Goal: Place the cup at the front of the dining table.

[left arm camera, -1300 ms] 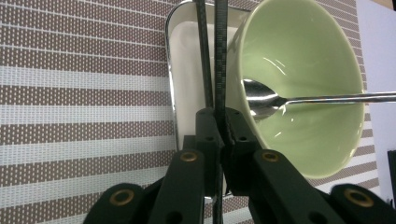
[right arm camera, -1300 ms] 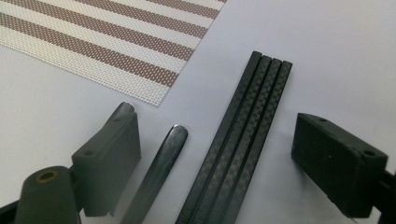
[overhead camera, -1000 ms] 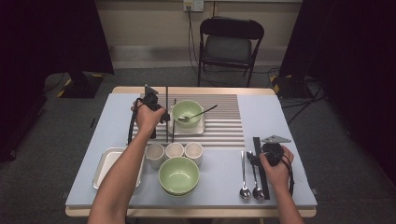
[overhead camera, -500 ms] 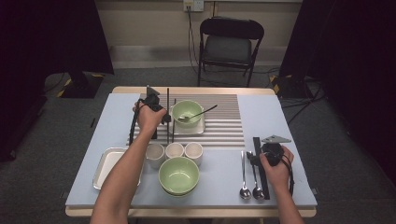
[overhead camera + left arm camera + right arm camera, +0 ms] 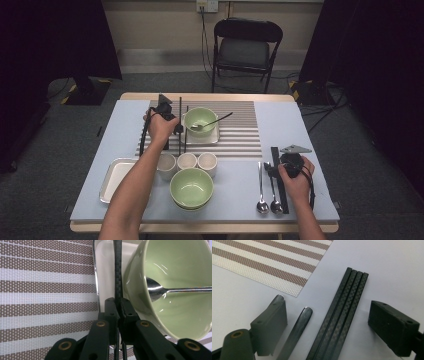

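Chopstick clamped in left hand-held gripper

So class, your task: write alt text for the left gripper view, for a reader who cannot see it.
The left tool is shut on a black chopstick beside a pale green bowl holding a metal spoon, over a striped placemat.

- A staged recording room is showing: black curtains are hanging on both sides.
- A folding chair is standing by a bare wall with a socket.
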Demonstrator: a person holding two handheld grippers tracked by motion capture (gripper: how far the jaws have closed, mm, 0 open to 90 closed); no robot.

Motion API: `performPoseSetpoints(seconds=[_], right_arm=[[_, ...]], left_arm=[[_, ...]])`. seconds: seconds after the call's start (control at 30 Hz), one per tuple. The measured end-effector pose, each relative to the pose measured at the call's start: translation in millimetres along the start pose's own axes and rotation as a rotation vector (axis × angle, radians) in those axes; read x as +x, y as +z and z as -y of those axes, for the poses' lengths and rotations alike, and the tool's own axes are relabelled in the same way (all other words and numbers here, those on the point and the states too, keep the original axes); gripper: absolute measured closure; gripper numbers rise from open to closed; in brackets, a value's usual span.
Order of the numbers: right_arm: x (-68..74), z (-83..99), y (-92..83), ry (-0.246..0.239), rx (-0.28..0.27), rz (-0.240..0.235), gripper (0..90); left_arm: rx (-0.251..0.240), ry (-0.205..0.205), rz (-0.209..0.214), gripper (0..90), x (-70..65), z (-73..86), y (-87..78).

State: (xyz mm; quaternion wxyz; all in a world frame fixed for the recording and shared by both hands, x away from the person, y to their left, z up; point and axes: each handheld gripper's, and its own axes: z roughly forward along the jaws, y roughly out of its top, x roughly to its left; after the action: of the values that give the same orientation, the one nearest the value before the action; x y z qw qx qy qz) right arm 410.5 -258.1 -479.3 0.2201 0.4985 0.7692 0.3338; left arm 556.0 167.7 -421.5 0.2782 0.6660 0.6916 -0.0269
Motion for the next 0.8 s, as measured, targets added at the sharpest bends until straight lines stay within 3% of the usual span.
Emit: performPoseSetpoints(seconds=[0.27,0.47,0.53,0.57,0.8], right_arm=[[-0.1,0.0,-0.1,-0.001,0.000,-0.001,14.6],[-0.1,0.0,-0.1,-0.001,0.000,-0.001,14.6],[-0.1,0.0,-0.1,-0.001,0.000,-0.001,14.6],[-0.2,0.0,-0.1,-0.001,0.000,-0.001,14.6],[-0.2,0.0,-0.1,-0.001,0.000,-0.001,14.6]], left_arm=[[0.019,0.008,0.003,86.0,1.7,-0.4,2.9],[0.016,-0.024,0.002,85.9,1.7,-0.5,4.9],[0.018,-0.026,0.002,85.9,1.3,-0.3,5.6],[0.027,-0.004,0.004,85.9,2.8,-0.7,5.3],[0.024,-0.028,0.008,85.3,5.7,1.8,7.9]])
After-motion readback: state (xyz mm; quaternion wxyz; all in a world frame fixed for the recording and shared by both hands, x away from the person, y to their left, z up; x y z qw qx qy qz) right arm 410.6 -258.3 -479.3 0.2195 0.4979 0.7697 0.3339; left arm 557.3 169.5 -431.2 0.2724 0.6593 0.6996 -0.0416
